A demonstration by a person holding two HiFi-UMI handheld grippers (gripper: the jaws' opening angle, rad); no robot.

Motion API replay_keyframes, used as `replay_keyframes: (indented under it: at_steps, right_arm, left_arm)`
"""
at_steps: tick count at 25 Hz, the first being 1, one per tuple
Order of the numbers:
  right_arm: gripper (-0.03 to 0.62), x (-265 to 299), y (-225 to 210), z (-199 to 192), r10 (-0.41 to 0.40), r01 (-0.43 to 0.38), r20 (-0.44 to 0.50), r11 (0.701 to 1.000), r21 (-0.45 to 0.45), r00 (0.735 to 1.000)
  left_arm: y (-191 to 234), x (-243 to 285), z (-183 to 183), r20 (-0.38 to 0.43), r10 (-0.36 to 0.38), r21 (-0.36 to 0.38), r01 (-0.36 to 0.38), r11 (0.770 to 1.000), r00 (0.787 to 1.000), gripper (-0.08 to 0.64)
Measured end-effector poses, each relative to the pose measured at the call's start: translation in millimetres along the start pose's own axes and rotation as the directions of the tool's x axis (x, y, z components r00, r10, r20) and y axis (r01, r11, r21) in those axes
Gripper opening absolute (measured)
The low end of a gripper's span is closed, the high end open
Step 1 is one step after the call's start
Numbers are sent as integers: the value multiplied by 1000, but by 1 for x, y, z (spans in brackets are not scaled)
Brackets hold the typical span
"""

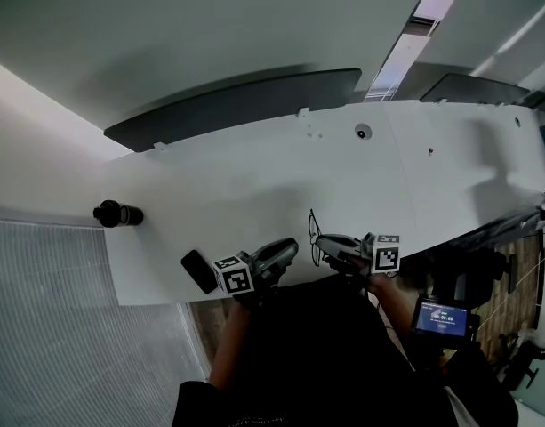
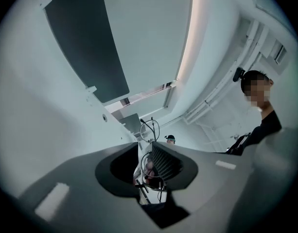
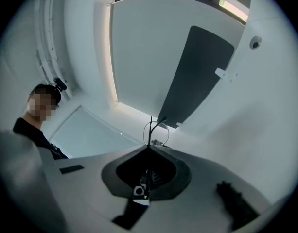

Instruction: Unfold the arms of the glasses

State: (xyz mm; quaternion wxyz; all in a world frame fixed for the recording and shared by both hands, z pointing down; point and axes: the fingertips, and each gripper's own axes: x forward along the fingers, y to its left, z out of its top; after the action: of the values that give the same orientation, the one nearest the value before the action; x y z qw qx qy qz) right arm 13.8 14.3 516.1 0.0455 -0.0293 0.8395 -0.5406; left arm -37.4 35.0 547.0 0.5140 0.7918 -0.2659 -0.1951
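While level — R gripper tight on glasses

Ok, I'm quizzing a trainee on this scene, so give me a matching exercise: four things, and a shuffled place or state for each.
1 glasses
2 left gripper
3 dark cylinder
4 flat black object

A far left on the table
B jaws apart
C near table edge, by the left gripper
D clamped in the right gripper

Pairs: 1-D, 2-B, 3-A, 4-C
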Motion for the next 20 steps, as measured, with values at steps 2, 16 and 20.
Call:
replay_keyframes:
  at_steps: [2,16,20]
  right_arm:
    - [14,2,-2,-7,-27,26,-38,999,-34,999]
    - [14,17,1,-24,-48,34,-130,993,-113,990]
    - [14,22,5,-23,-23,11,-120,995,-97,993]
  left_arm:
    - [1,2,-5,-7,-30,-8,30,1000,1000,78]
    - [-10,8,-11,-7,-127,-126,125,984,992,100]
    - [-12,10,-12,-17,-129,-117,126,985,992,95]
